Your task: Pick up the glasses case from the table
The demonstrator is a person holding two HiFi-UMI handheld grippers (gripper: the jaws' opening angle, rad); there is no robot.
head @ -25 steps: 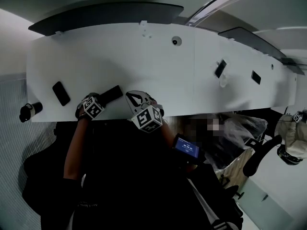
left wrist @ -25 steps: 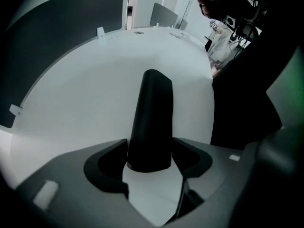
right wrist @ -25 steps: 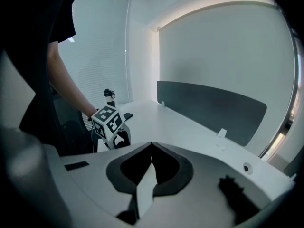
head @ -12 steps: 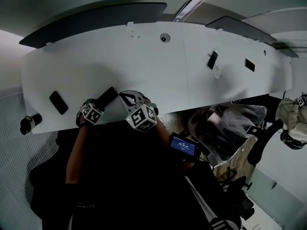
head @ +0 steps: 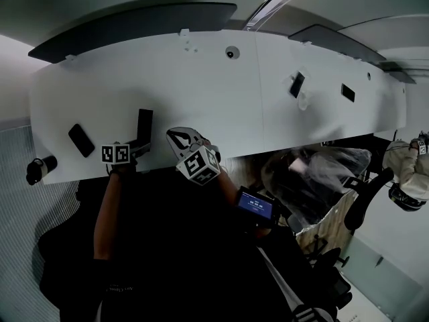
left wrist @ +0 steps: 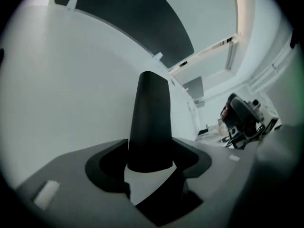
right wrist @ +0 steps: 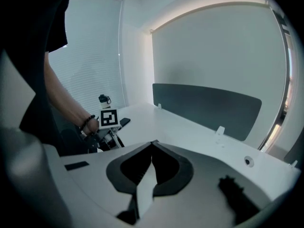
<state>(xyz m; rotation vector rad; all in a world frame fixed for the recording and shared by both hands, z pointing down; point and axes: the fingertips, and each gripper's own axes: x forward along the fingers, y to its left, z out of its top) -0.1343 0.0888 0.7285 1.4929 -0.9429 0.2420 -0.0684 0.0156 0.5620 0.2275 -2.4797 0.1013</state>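
The glasses case (head: 144, 125) is a long black box, and my left gripper (head: 139, 143) is shut on its near end above the white table (head: 201, 99) near the front edge. In the left gripper view the case (left wrist: 151, 122) sticks straight out from between the jaws, with the table (left wrist: 61, 103) behind it. My right gripper (head: 182, 137) rests just to the right of it, shut and holding nothing. In the right gripper view its jaw tips (right wrist: 153, 145) meet, and the left gripper's marker cube (right wrist: 109, 118) shows at the left.
A flat black phone-like object (head: 81, 140) lies on the table to the left. A dark bottle (head: 37, 168) sits at the left front corner. Two small black items (head: 295, 84) (head: 348, 92) lie far right. Dark partition panels (head: 134, 22) line the back edge.
My left gripper has rolled and risen with the case, which lay slanted on the table and now points away from me. The right gripper stays where it was.
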